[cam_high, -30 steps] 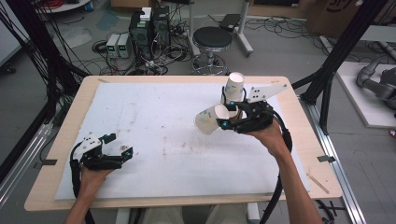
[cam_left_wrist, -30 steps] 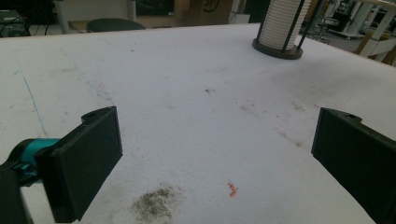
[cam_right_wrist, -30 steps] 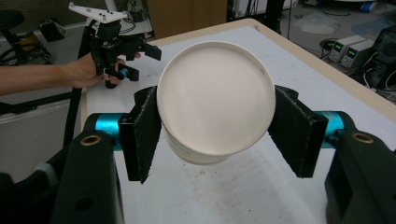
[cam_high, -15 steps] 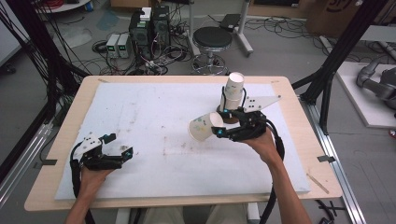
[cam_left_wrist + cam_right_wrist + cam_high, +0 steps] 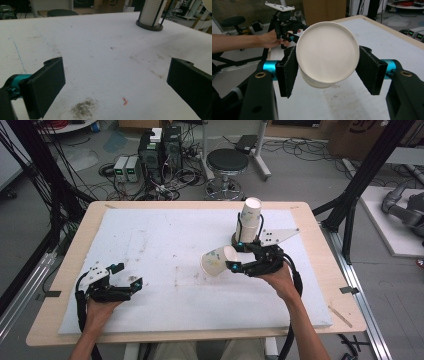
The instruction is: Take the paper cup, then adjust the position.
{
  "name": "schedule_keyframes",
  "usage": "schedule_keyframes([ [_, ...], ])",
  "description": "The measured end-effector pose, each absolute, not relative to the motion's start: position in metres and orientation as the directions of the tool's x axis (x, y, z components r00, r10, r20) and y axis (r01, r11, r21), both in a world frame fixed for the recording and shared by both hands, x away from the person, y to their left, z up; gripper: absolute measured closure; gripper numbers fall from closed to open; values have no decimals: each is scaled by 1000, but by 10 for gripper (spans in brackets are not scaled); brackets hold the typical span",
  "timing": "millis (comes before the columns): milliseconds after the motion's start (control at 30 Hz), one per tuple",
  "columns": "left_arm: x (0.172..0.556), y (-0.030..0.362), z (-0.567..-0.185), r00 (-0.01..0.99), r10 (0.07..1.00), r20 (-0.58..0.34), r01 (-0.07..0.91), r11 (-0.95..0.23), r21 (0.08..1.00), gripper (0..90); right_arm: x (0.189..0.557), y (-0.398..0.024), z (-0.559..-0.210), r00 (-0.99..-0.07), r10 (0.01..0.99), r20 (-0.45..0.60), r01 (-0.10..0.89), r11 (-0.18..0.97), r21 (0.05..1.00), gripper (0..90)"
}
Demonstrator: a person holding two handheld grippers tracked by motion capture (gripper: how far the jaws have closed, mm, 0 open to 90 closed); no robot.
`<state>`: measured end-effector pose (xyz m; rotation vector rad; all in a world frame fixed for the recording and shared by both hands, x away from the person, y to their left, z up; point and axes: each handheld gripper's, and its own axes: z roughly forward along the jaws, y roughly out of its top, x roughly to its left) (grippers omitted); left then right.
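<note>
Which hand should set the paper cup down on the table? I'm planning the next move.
Right, probably. The right gripper is already shut on the paper cup, holding it on its side above the white mat. The left gripper is open, far off near the table's front-left edge.

A lab — black frame struts [image 5: 367, 167], tangled cables [image 5: 65, 195], power supply boxes [image 5: 127, 168] on the floor around the surface [image 5: 165, 215].

No text, label, brand or number can be read; the cardboard box [image 5: 367, 135] at one o'clock of the table bears a dark mark, too cut off to read
</note>
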<state>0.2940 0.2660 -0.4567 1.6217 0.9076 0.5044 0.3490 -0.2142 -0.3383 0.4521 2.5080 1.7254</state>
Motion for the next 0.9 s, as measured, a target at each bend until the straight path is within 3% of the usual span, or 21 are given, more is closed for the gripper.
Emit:
schedule_keyframes([
  [900,295,272,-455,638,748,-181,270,3,963,17,353,-210,-341,-956,270,111,201,333,921,376],
])
